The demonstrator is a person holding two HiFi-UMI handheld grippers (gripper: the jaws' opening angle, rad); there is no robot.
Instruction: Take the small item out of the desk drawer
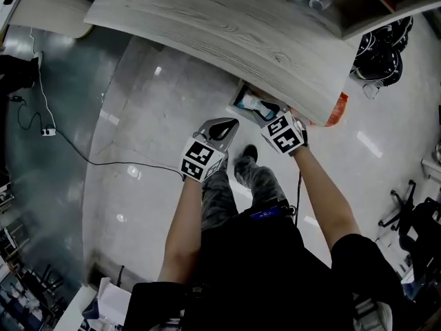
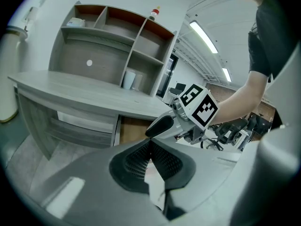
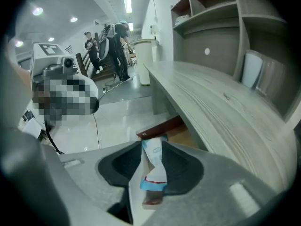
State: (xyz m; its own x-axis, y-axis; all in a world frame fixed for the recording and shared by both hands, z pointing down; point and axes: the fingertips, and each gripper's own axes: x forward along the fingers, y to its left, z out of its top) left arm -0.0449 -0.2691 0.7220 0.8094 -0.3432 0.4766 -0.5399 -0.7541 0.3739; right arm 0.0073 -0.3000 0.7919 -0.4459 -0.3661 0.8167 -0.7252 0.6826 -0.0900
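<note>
My right gripper (image 3: 153, 144) hangs over the open drawer (image 3: 162, 125) under the desk (image 3: 221, 107), its jaws apart and not pressing on anything. The packet (image 3: 153, 166) lies in the drawer and shows in the gap between them. Its long axis runs in line with my jaws, the blue-and-red banded end nearest me and the white end pointing away toward the drawer's rim. My left gripper (image 2: 150, 143) hangs beside it with its jaws together and empty.
</note>
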